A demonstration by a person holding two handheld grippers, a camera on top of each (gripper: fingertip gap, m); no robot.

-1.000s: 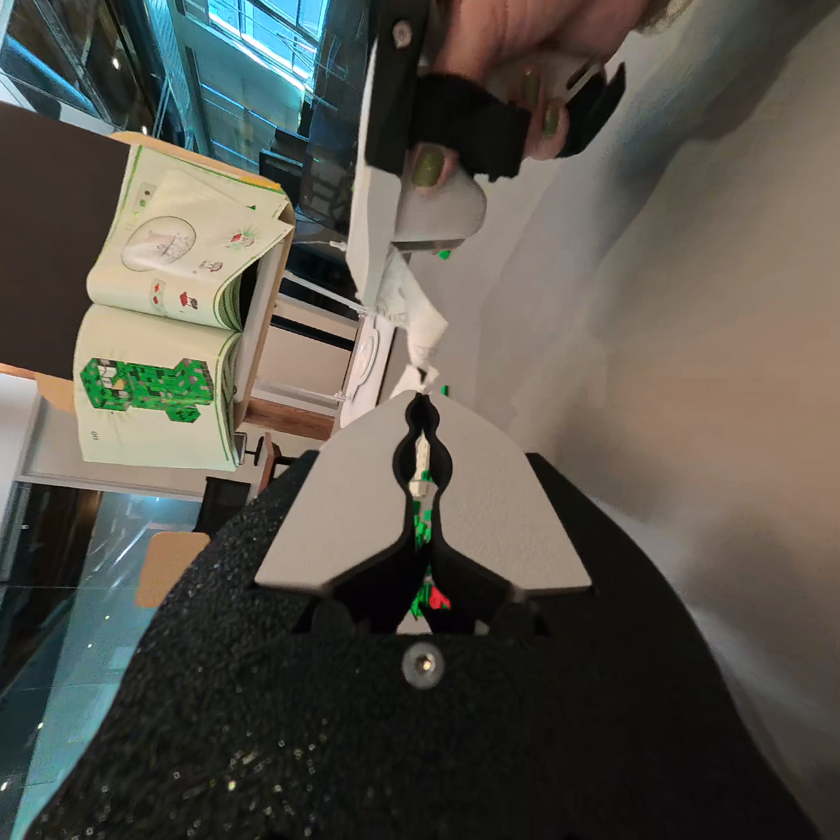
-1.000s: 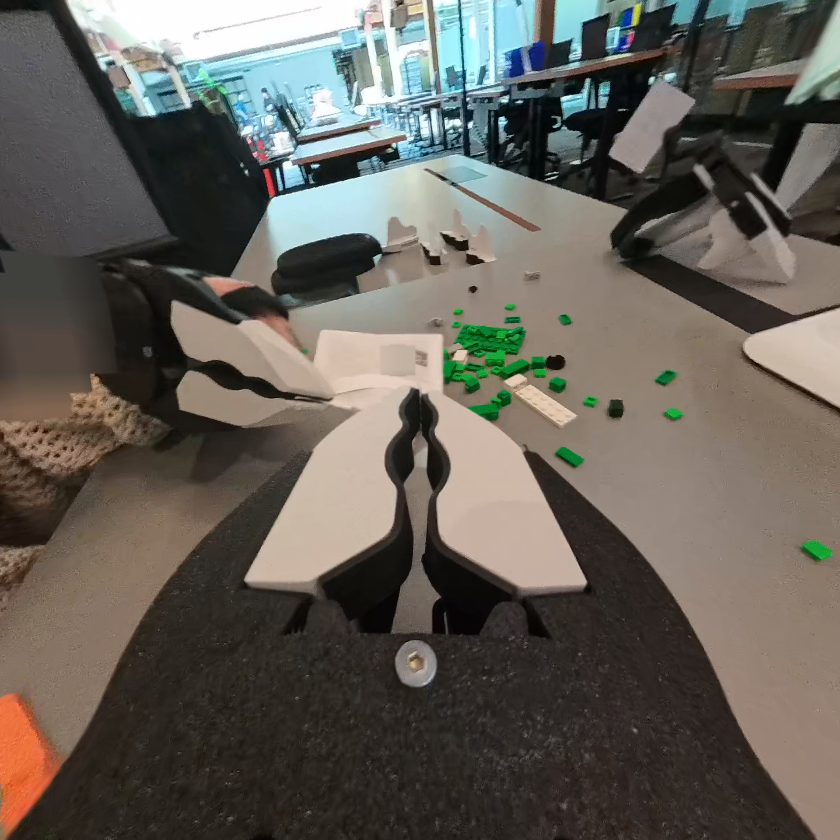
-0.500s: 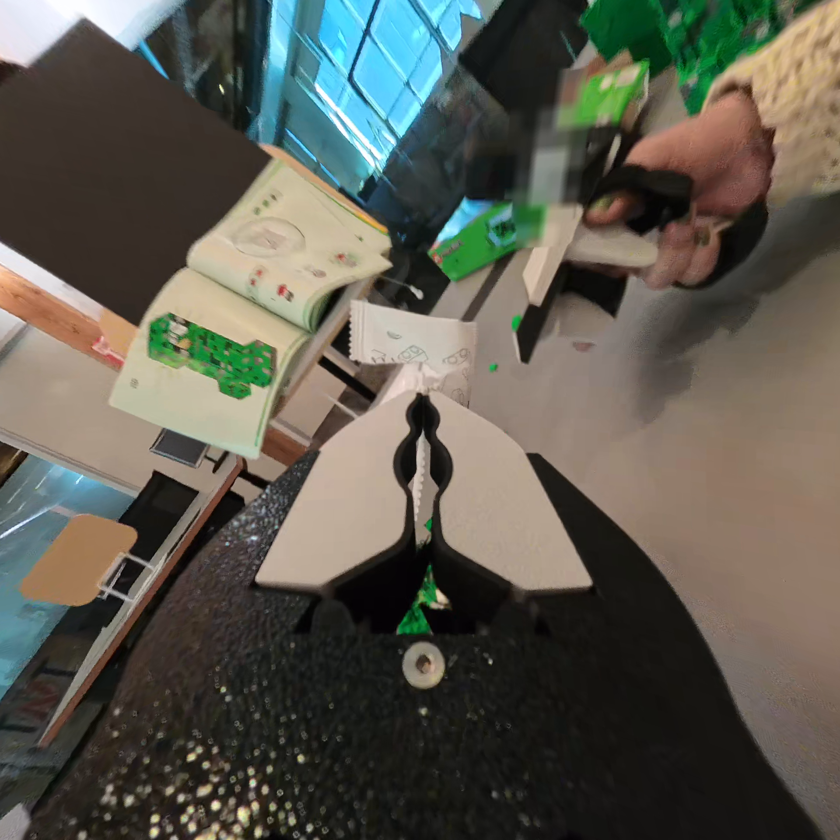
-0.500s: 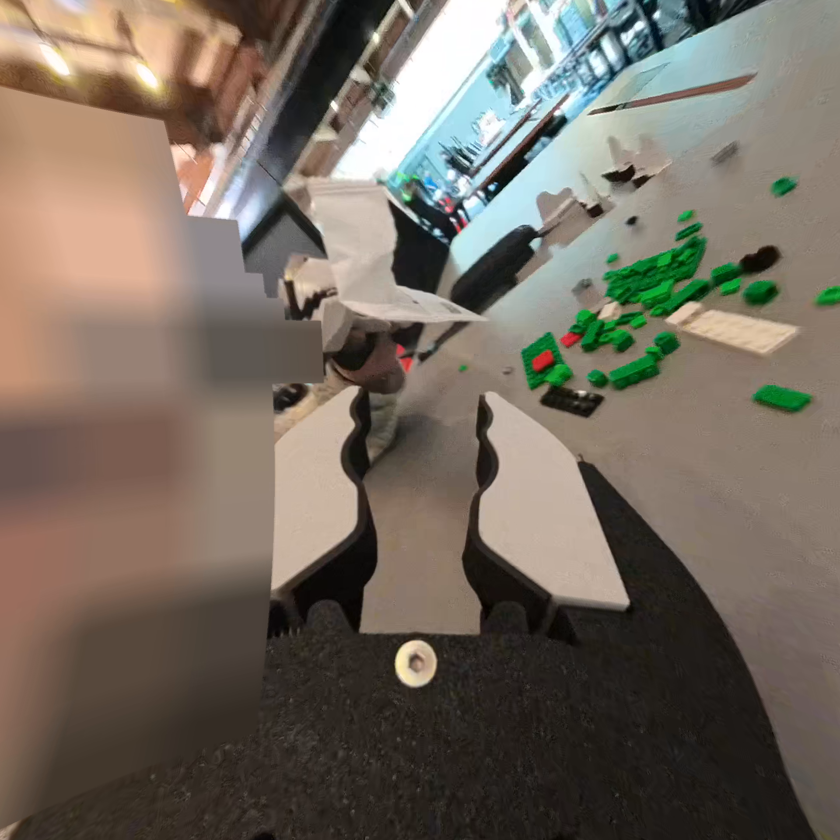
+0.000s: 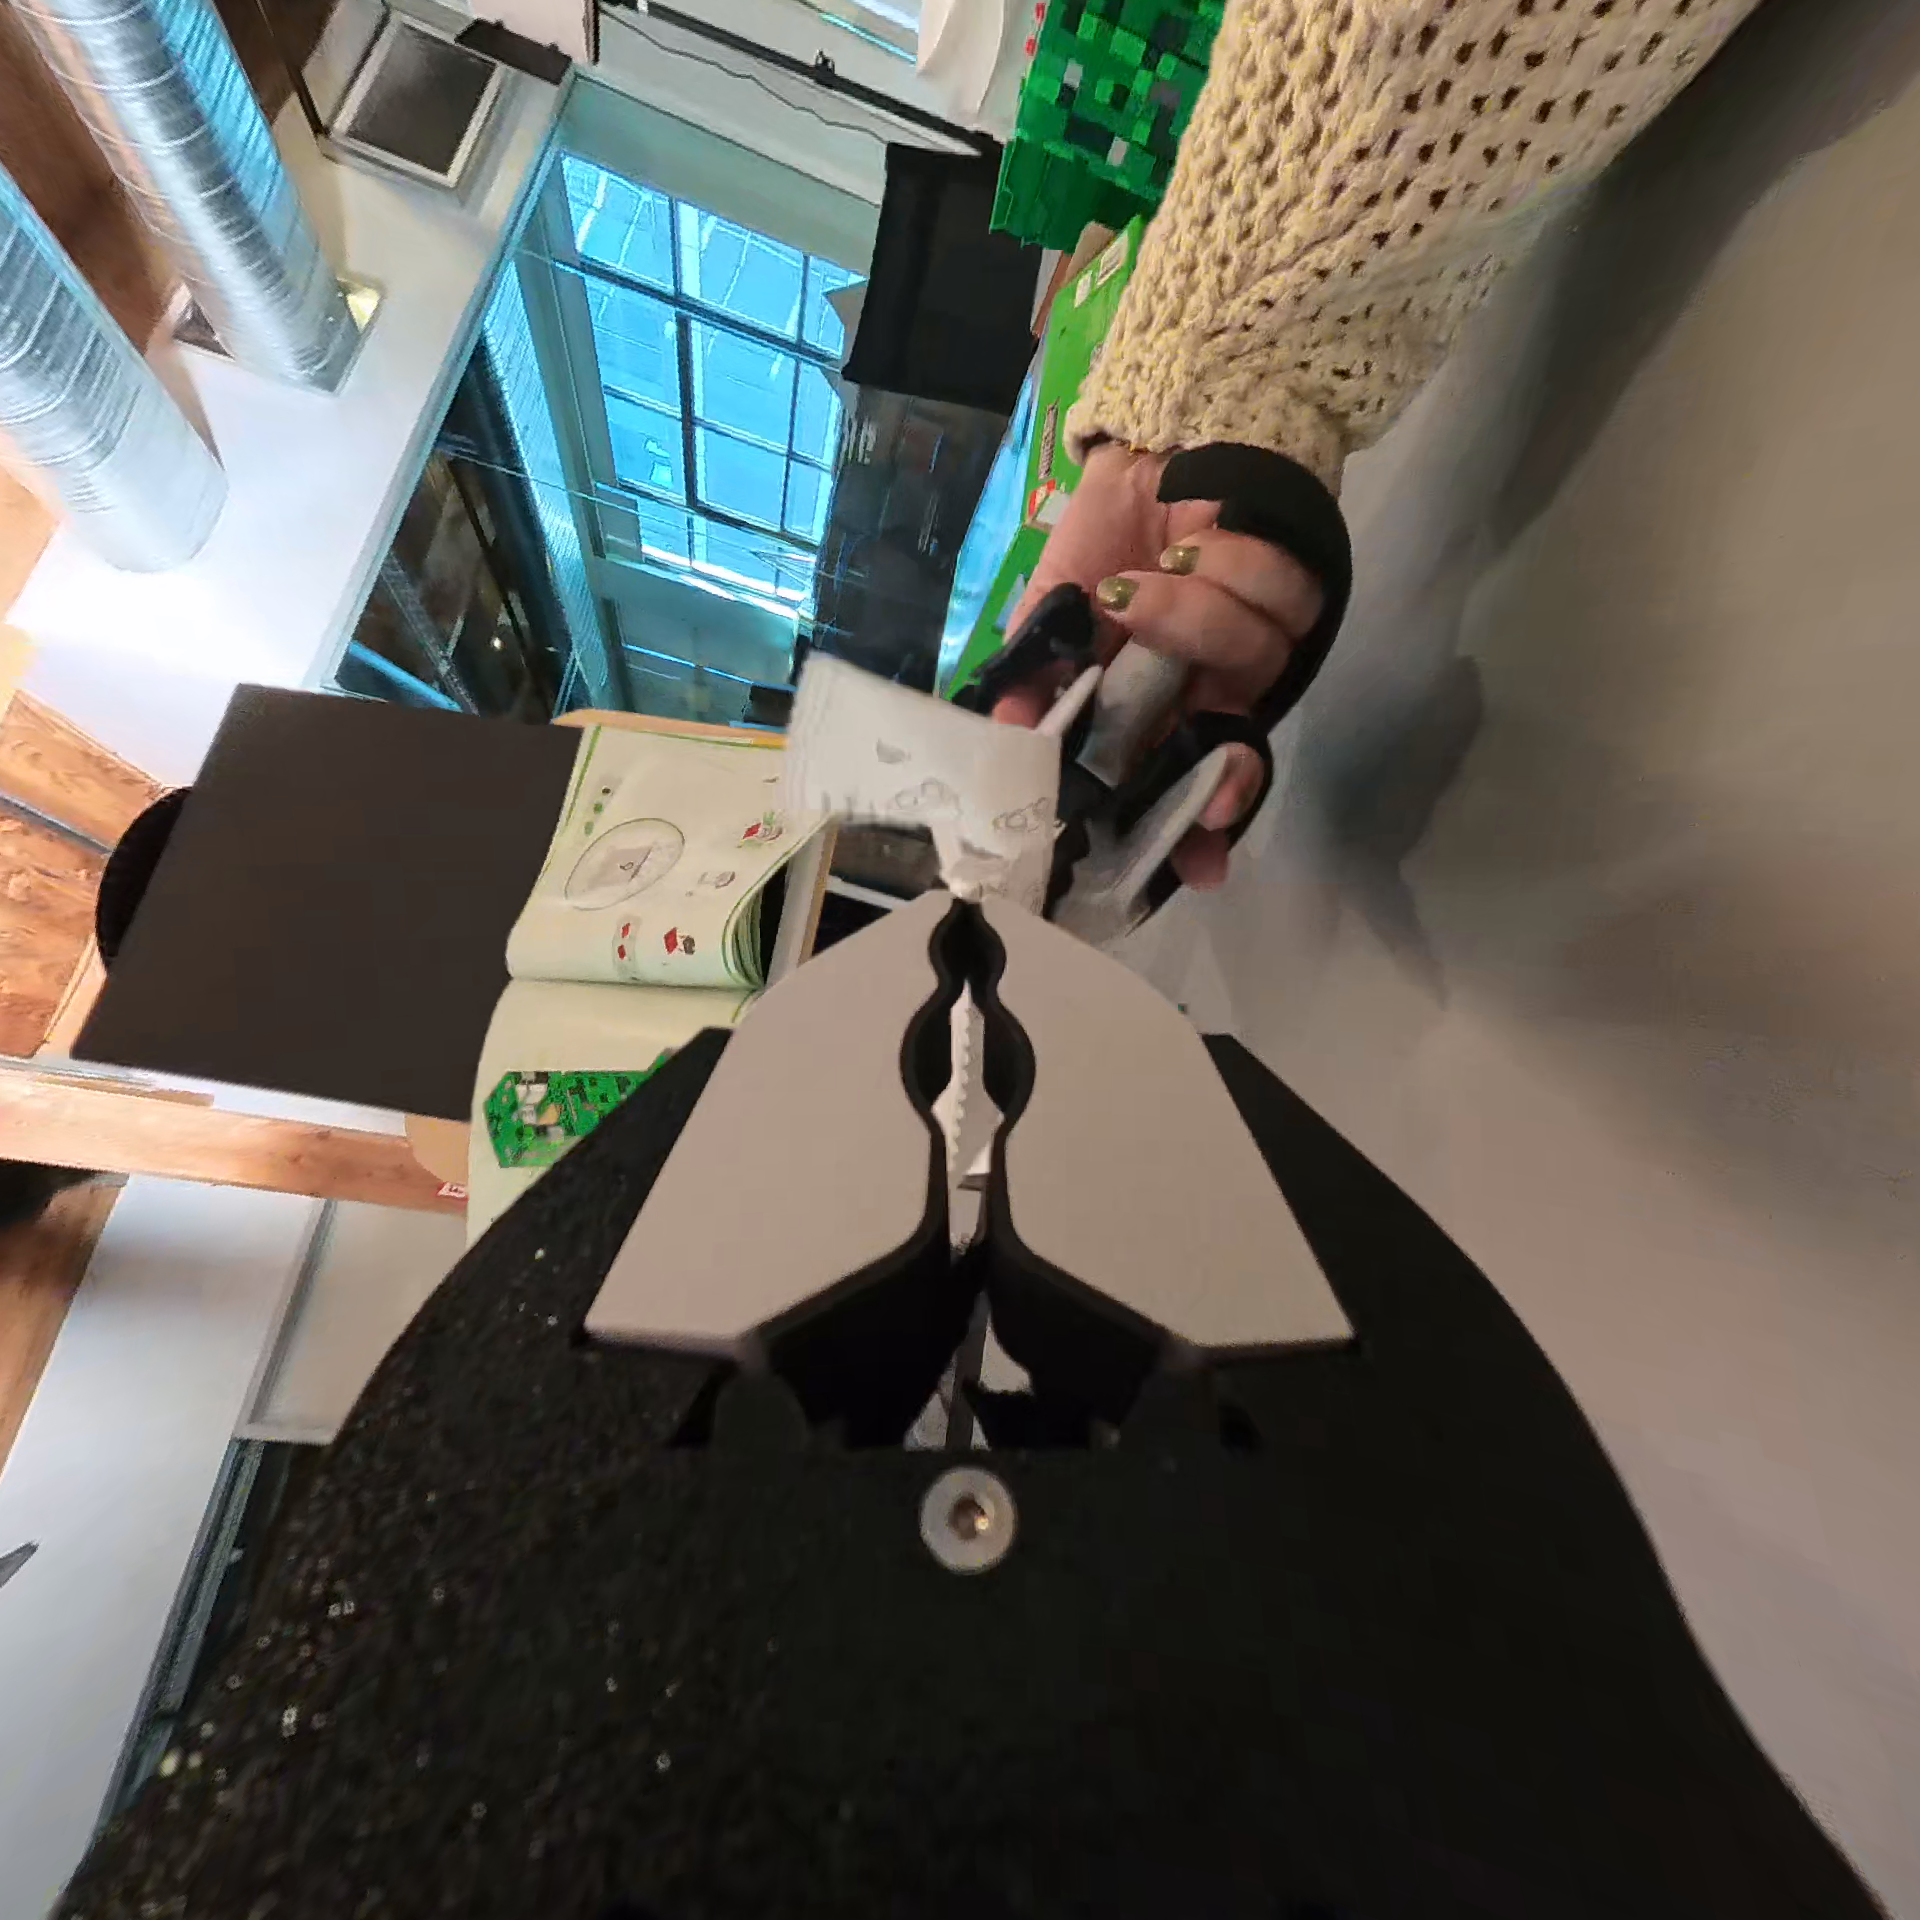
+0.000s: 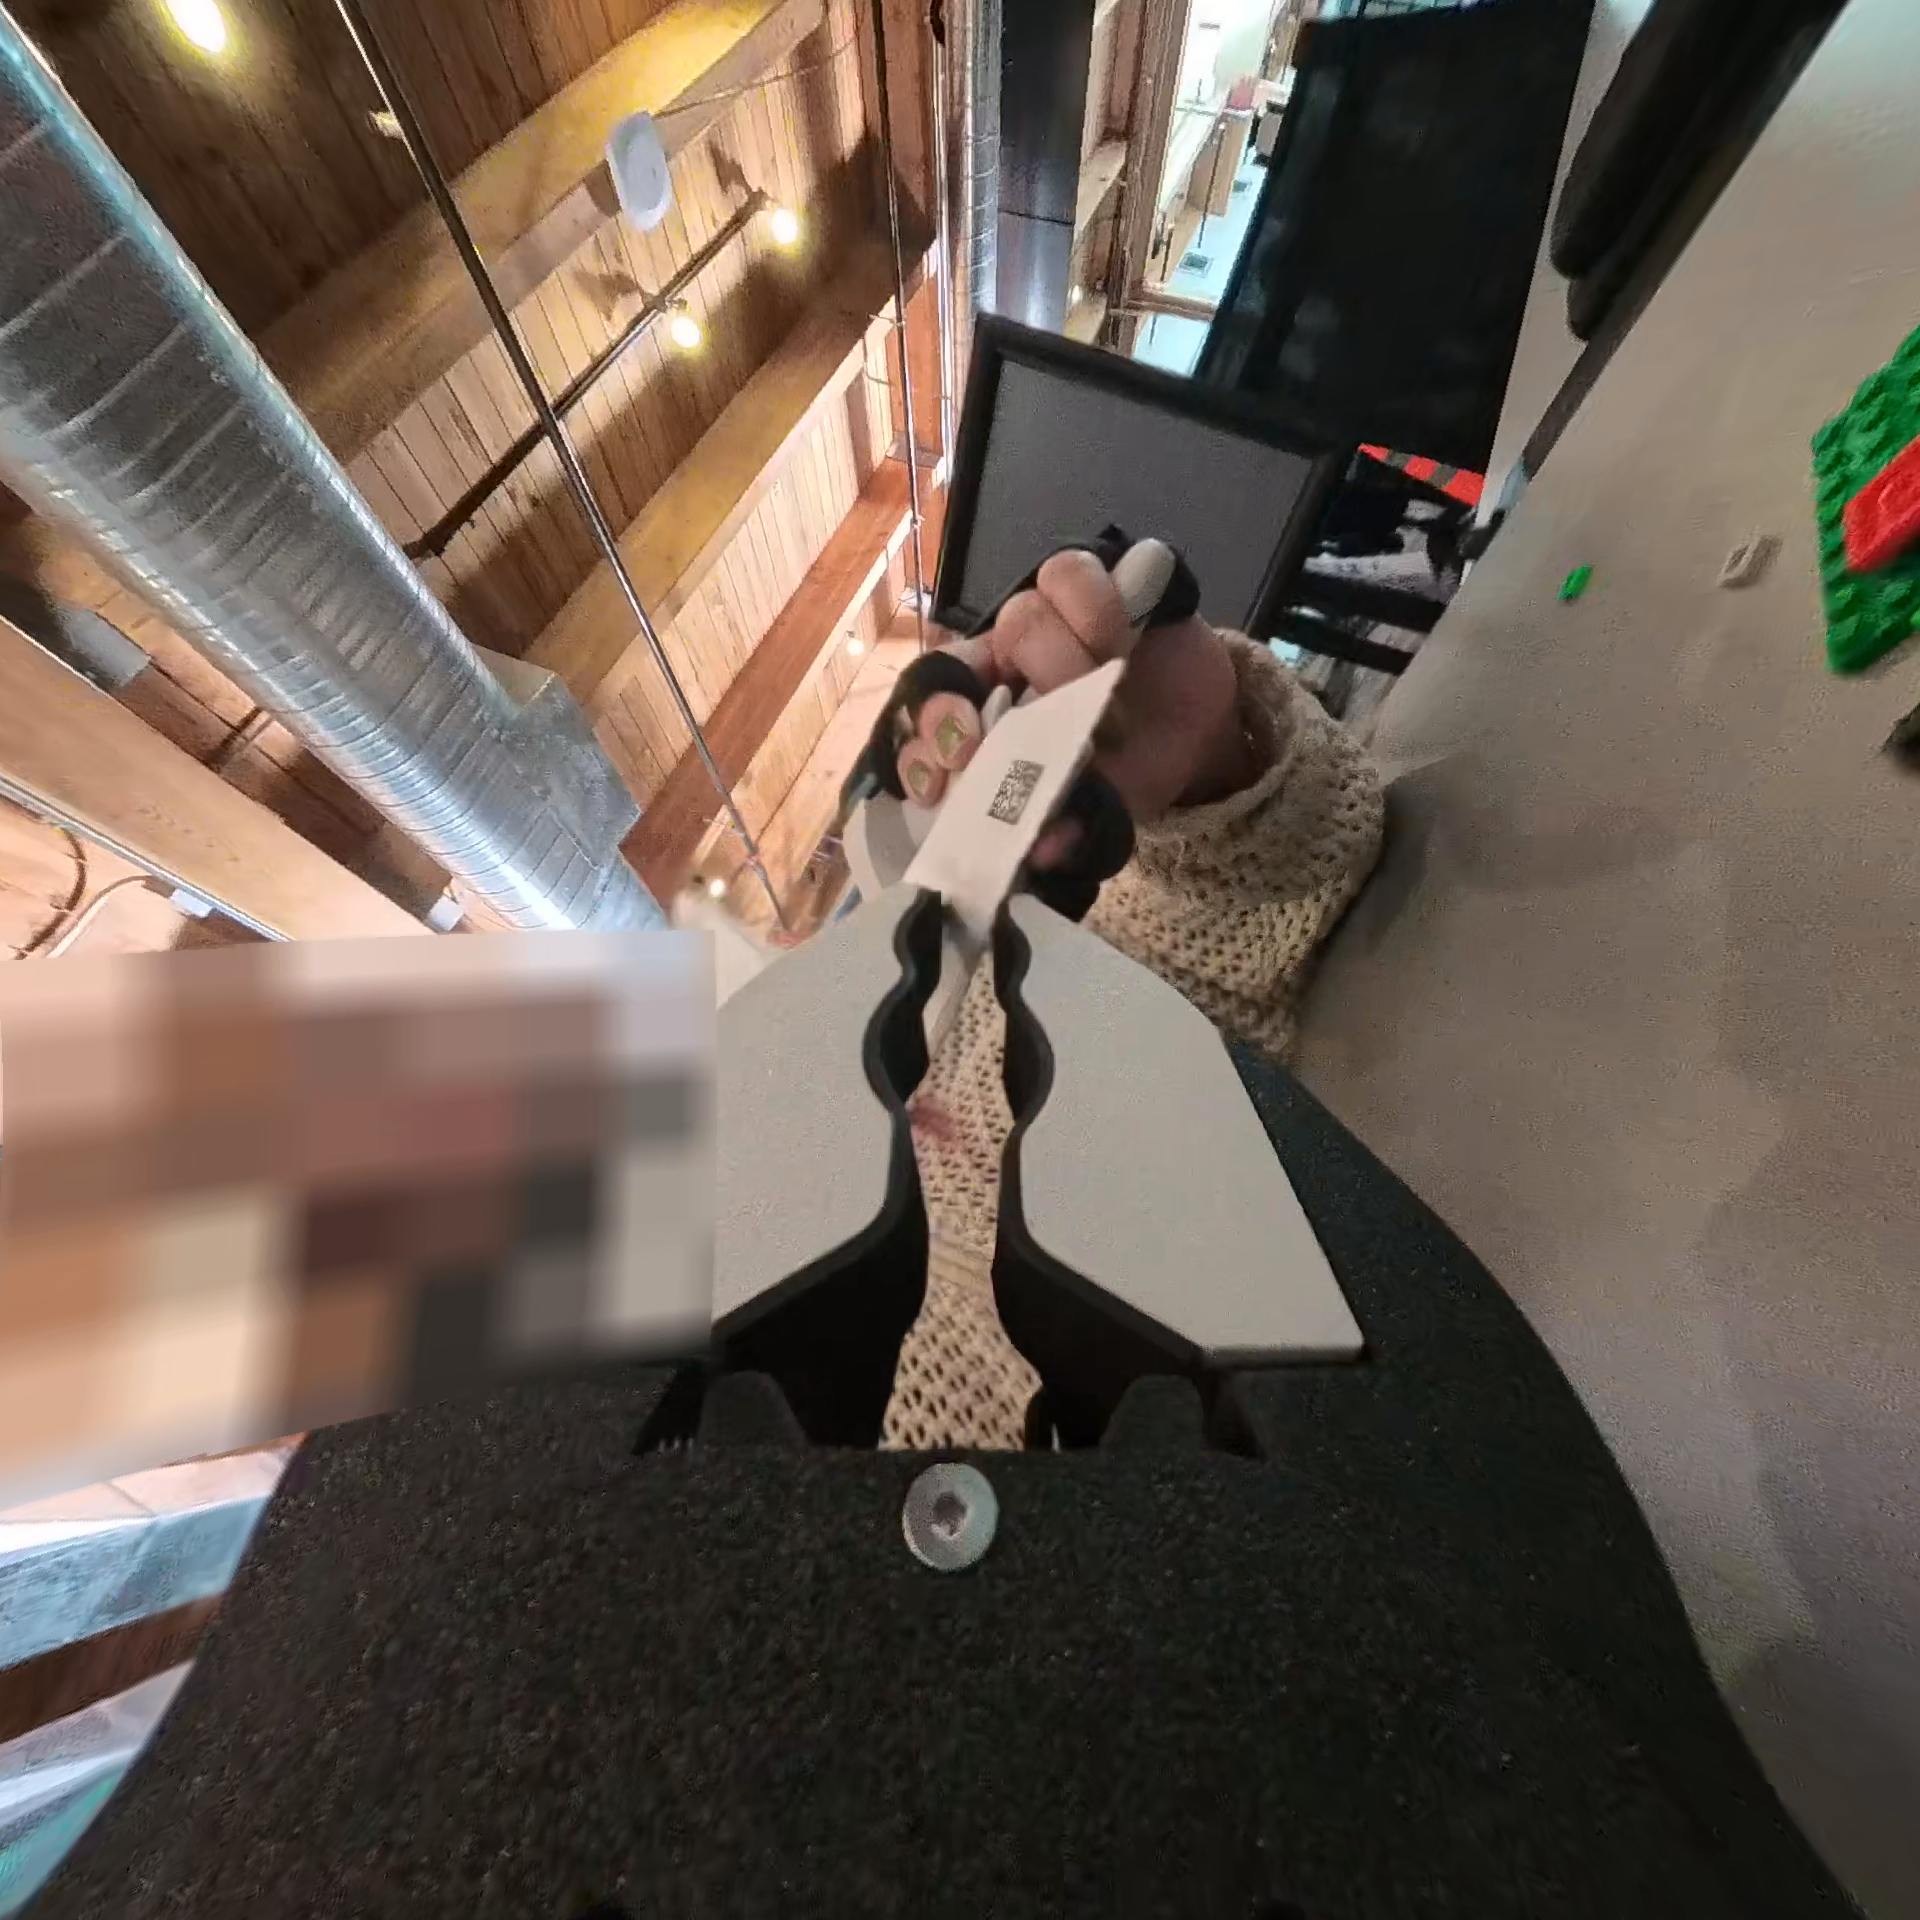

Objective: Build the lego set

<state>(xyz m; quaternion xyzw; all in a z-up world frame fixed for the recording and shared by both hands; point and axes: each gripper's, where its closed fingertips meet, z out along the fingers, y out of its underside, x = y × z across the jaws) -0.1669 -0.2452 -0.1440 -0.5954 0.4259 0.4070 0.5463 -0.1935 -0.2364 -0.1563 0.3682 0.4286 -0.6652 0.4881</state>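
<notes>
Left gripper (image 5: 968,914): jaws pressed together at the centre of the left wrist view, clamping a white paper bag (image 5: 925,774). The bag's serrated edge runs down the slot between the jaws; the rest of the bag fans out above the tips.

Right gripper (image 6: 958,909): jaws stand slightly apart, with a narrow gap along their whole length. One corner of the same bag (image 6: 1023,790) sits at the tips (whether the tips actually pinch it, I cannot tell). A small printed square code shows on this side of the bag.

In the left wrist view, a hand (image 5: 1174,613) in a cream knitted sleeve (image 5: 1340,208) grips the other gripper's handle, upper right of centre. An open instruction booklet (image 5: 644,904) stands left of centre in front of a dark panel (image 5: 322,894).

Lego pieces: a green plate with a red piece on it (image 6: 1875,520) lies on the grey desk (image 6: 1621,935) at the right edge of the right wrist view, with one small green piece (image 6: 1576,582) apart to its left.
</notes>
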